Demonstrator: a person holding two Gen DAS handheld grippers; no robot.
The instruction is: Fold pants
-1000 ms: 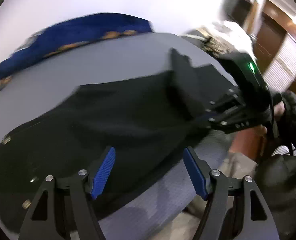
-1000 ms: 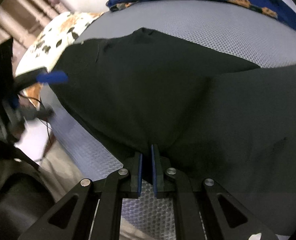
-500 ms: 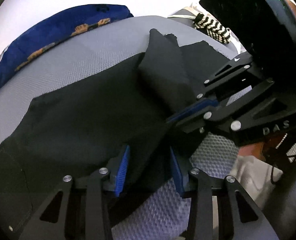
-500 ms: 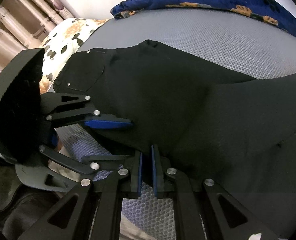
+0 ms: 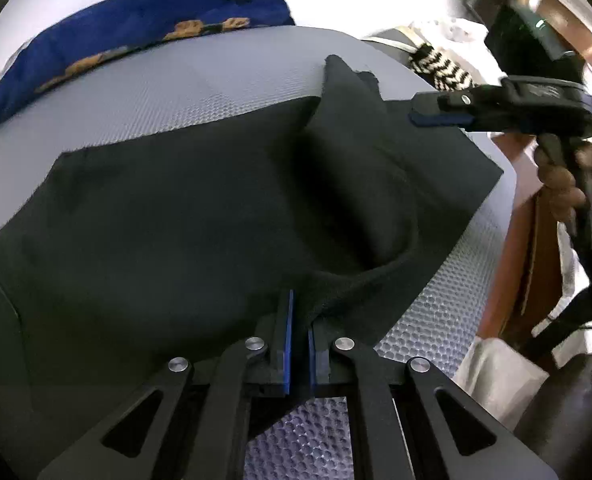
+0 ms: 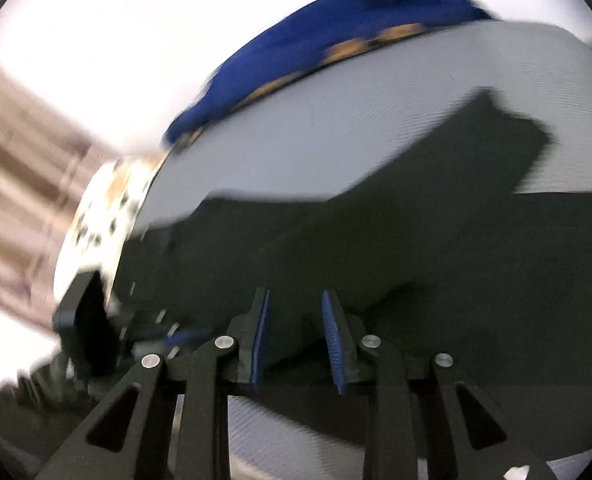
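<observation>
Where the room opens out behind the work, we see a pale wall and, off to the right of the left wrist view, brown wooden panelling [image 5: 512, 240]. Our working surface is a grey honeycomb-mesh mat [image 5: 184, 92], reaching back to a blue blanket with orange motifs [image 5: 108, 36] along its far edge. A black-and-white zigzag-patterned cloth [image 5: 442, 66] lies at the mat's far right corner. In the blurred right wrist view, a white cushion with dark and orange blotches [image 6: 108, 204] sits past the mat's left end, with beige curtain folds [image 6: 20, 168] beyond.

Black pants [image 5: 184, 216] lie spread over most of the mat, one fold ridged up through the middle. Our left gripper [image 5: 299, 334] has its blue pads pinched tight on a gathered edge of the fabric at the near side. Our right gripper [image 6: 296, 332] has its jaws parted, nothing between them, hovering over the dark cloth. From the left view it hangs above the far right part of the pants, a hand [image 5: 564, 184] on its handle.
</observation>
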